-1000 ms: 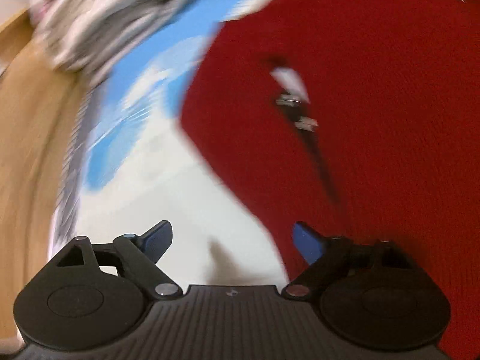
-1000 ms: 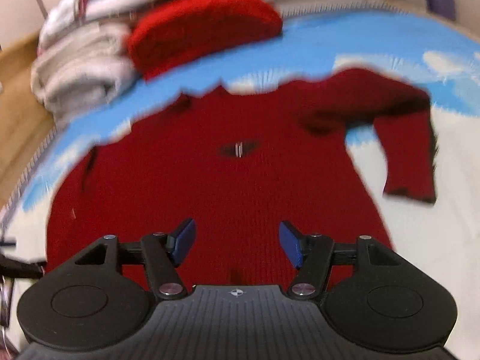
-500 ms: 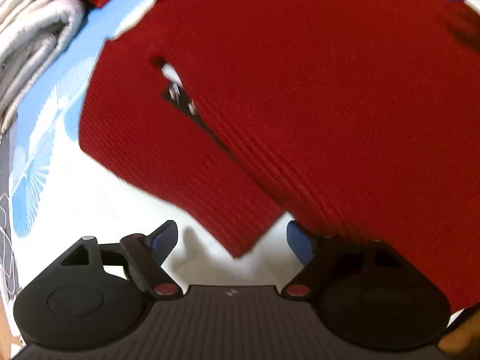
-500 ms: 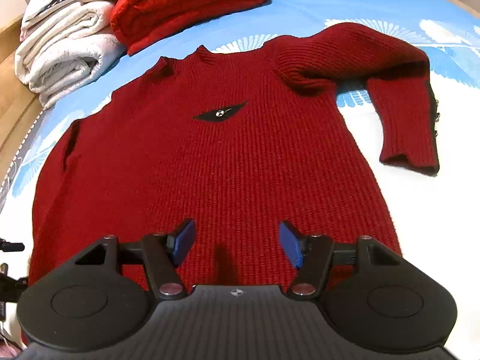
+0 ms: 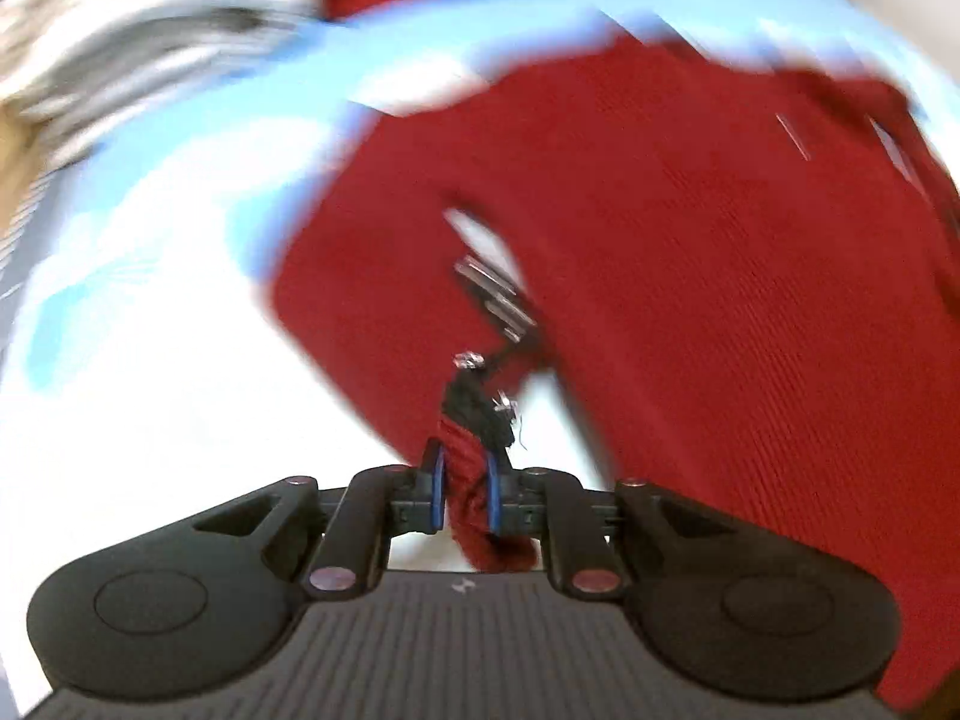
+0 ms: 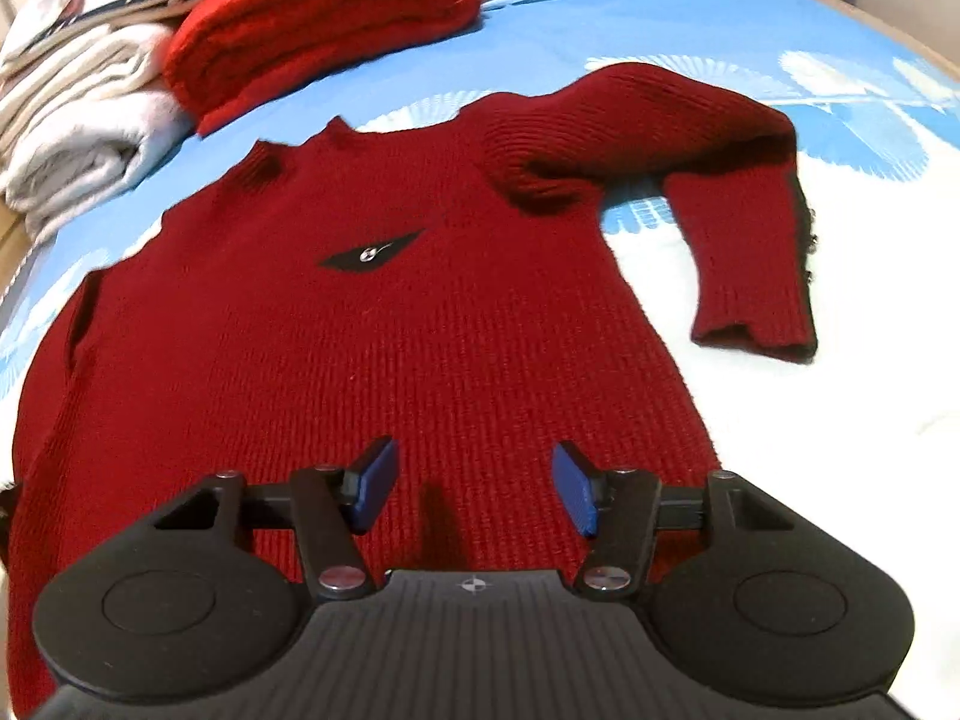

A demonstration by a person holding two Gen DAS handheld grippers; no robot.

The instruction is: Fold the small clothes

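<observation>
Bed with blue-white sheet (image 6: pixel 810 480), folded stack at its far edge. Red sweater (image 6: pixel 360 360) lay flat, neck far, hem near, long axis running away from the right claw (image 6: pixel 474 489), which hung half-open over the hem, empty. Left claw (image 5: pixel 465 489) had just closed, pinching the left sleeve cuff (image 5: pixel 474 498); only the left view showed that grip, blurred

1. Left wrist view is a smeary mess: heavy motion blur on the red sweater (image 5: pixel 690 276) and bedsheet (image 5: pixel 150 324); only the near left gripper (image 5: pixel 463 483) looks sharp.
2. Right wrist view is much cleaner, knit ribs readable, slightly soft toward the far edge.
3. Light is bright, warm and even, with soft shadows under the sleeve (image 6: pixel 750 252).
4. Fisheye bends the edges hard, and the white sheet is nearly blown out.
</observation>
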